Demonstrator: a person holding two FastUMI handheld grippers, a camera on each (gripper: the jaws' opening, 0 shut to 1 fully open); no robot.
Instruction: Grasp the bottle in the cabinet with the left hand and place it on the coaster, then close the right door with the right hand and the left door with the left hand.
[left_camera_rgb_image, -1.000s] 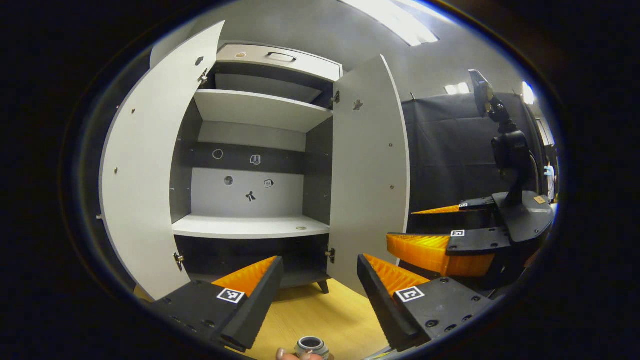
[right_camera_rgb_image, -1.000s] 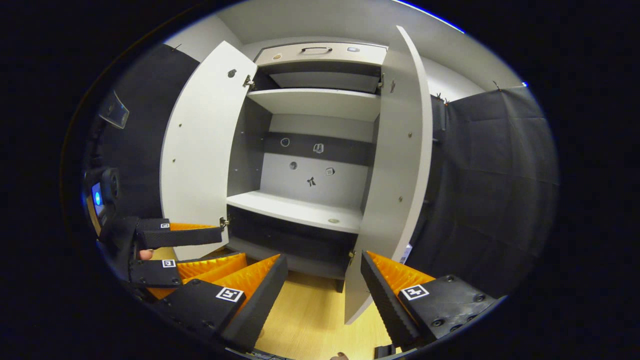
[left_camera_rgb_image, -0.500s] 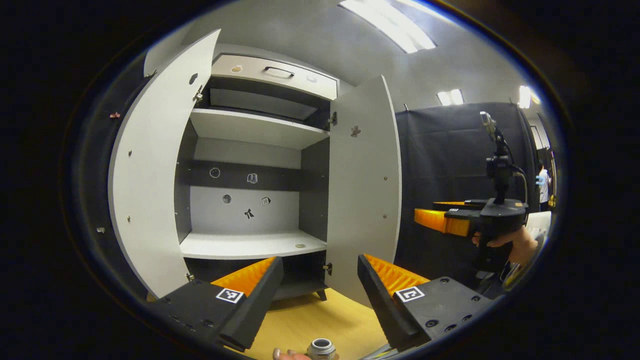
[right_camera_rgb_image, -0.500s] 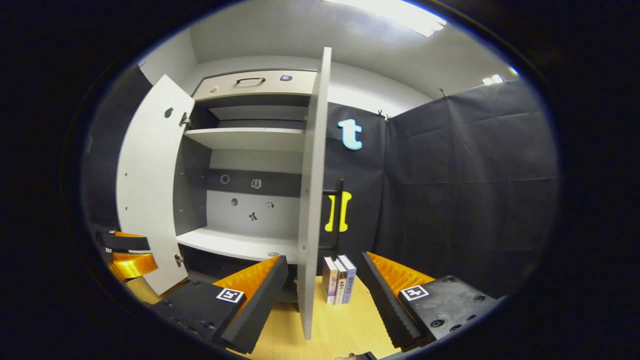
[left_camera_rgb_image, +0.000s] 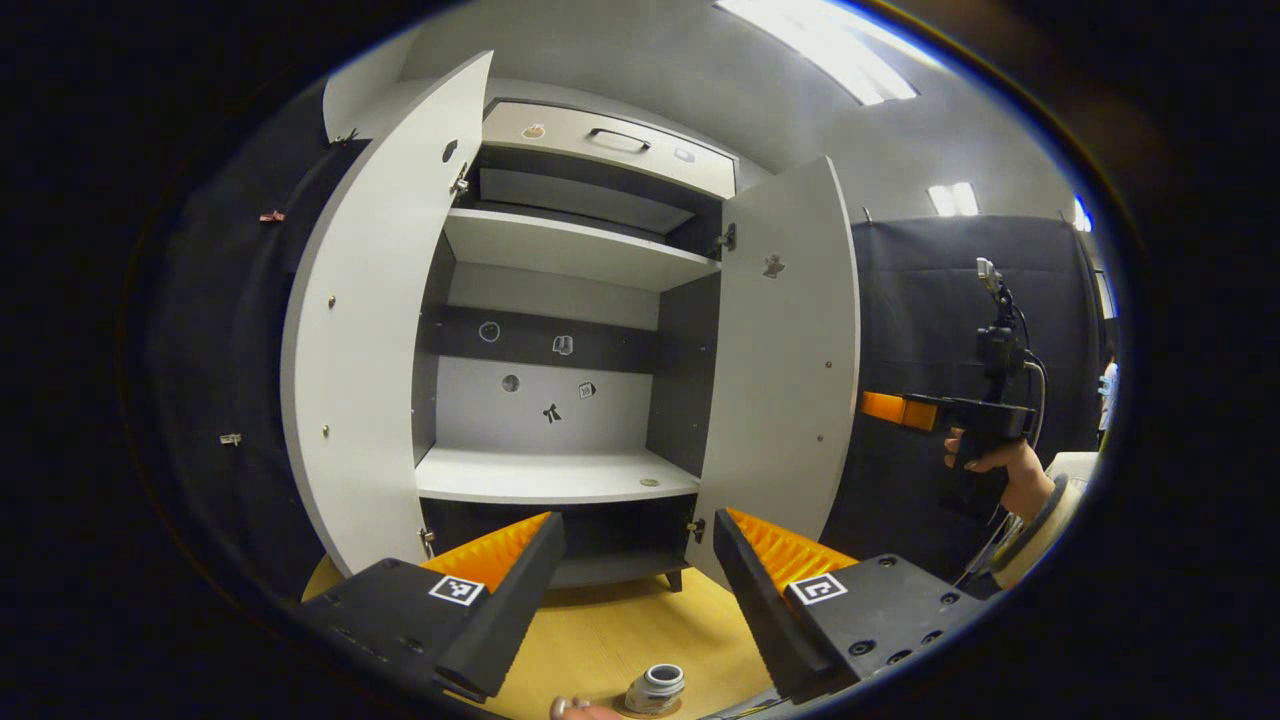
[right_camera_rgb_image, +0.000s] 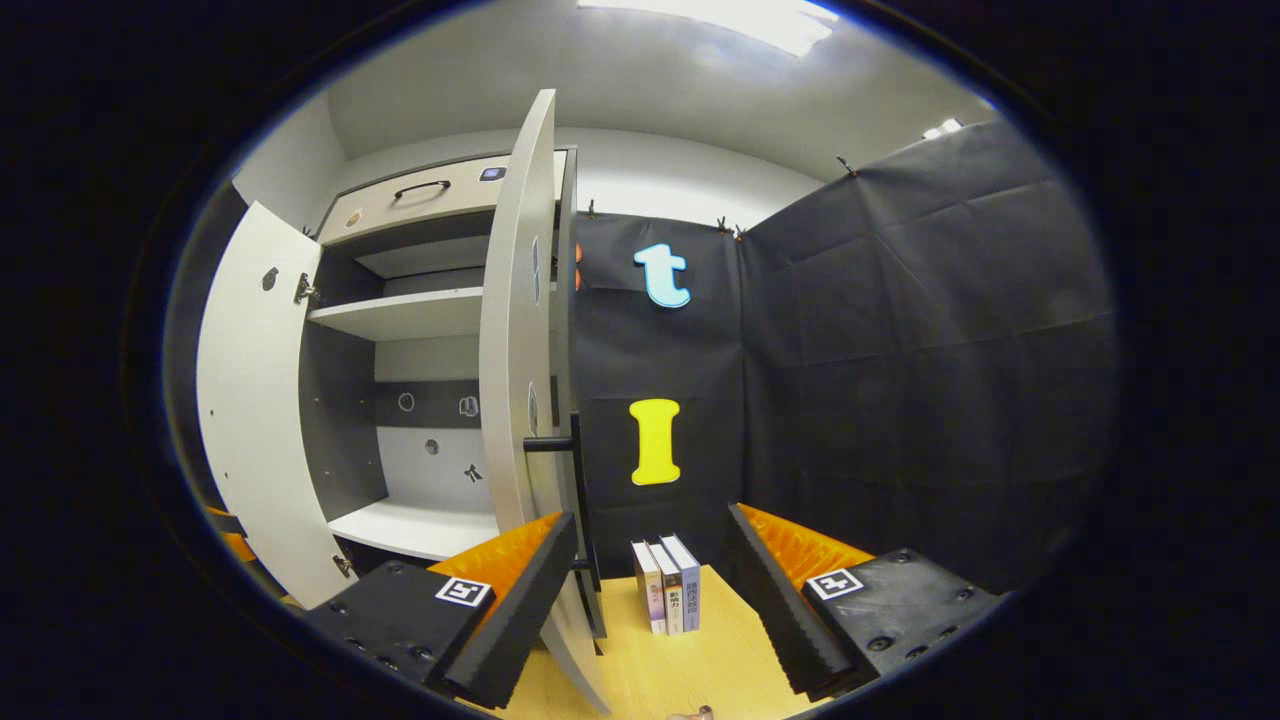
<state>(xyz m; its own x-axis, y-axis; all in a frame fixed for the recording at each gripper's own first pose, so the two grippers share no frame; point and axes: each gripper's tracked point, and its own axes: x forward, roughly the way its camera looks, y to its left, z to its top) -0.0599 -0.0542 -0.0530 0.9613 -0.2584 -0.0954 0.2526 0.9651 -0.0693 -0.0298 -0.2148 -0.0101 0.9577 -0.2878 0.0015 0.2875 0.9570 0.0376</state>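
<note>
The bottle (left_camera_rgb_image: 654, 688) stands on the wooden tabletop (left_camera_rgb_image: 610, 640) at the near edge of the left gripper view, its open mouth up, on what I take to be the coaster, though little of that shows. A fingertip sits just beside it. The cabinet (left_camera_rgb_image: 560, 470) shelves are bare, so I judge the placing done and the step in hand to be closing the right door (right_camera_rgb_image: 515, 330).

From the right gripper view that door stands nearly edge-on, its dark bar handle (right_camera_rgb_image: 548, 443) jutting toward the booth wall, and the right gripper (right_camera_rgb_image: 650, 600) sits on the door's outer side, near its lower edge. To do this well, I would lay the flat of a finger against the outer face, out by the handle and away from the hinges, then push in a smooth arc until the door meets the frame. I would keep clear of the three books (right_camera_rgb_image: 668, 598) standing on the table just beside it.

The right gripper is spread wide and grips nothing; whether its left finger touches the door yet I cannot tell. The left gripper (left_camera_rgb_image: 640, 590) is also wide apart and empty, hanging above the table in front of the cabinet, with the left door (left_camera_rgb_image: 375, 320) swung fully out
</note>
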